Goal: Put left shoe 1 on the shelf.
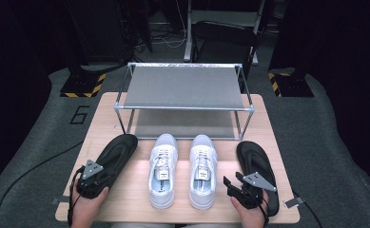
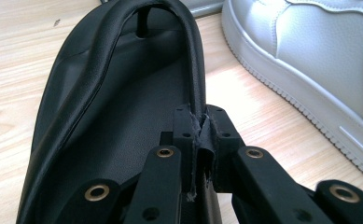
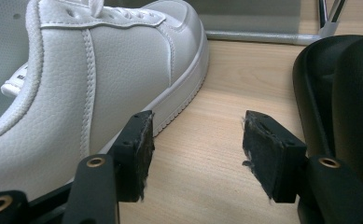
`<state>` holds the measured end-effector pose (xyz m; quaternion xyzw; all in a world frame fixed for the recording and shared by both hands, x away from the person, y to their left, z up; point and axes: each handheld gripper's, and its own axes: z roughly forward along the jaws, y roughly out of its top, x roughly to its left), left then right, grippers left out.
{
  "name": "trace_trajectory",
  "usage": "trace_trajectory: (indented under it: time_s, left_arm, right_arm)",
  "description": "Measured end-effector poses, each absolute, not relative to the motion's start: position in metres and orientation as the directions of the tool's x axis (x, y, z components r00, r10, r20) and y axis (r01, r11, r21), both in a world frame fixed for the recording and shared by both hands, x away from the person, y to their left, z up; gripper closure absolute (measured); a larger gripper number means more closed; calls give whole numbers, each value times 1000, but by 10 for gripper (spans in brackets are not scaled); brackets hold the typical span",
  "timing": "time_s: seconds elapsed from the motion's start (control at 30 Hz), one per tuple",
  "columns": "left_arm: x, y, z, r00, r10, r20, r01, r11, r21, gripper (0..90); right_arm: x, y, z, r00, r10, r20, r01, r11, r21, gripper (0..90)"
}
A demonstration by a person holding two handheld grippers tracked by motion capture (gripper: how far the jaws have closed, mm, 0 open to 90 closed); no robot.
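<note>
The left gripper (image 2: 201, 140) has its jaws pressed together on the strap (image 2: 193, 70) of the left black flip-flop (image 1: 111, 154), pinching the strap where it arches up over the footbed. That sandal is matte black all over, with a smooth rounded strap and a faintly textured sole surface (the stitching line along the strap's edge shows in the left gripper view). It lies at the left of the wooden table (image 1: 135, 199), toe toward the metal shoe rack (image 1: 185, 88), just beside the left white sneaker (image 1: 162, 173). The right gripper (image 3: 195, 154) rests with its jaws spread and nothing between them, low over the tabletop between the right white sneaker (image 1: 202, 168) and the right black flip-flop (image 1: 258, 166). Both sneakers stand side by side in the middle, laces up, toes toward the rack.
</note>
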<state>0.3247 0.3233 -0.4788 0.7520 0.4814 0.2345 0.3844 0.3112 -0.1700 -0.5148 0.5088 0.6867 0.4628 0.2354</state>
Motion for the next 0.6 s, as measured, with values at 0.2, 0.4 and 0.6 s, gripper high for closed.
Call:
trace_trajectory:
  time_s: [0.2, 0.4, 0.6]
  left_arm:
    - [328, 318, -476, 430, 903, -16, 549, -247, 799, 838]
    - [326, 312, -473, 430, 903, -20, 553, -245, 796, 838]
    - [325, 307, -471, 442, 897, -19, 547, -253, 798, 838]
  right_arm:
    - [312, -170, -515, -379, 914, 144, 480, 61, 875, 428]
    - [311, -170, -515, -367, 918, 152, 480, 47, 876, 428]
    - [312, -171, -515, -374, 914, 158, 480, 44, 876, 428]
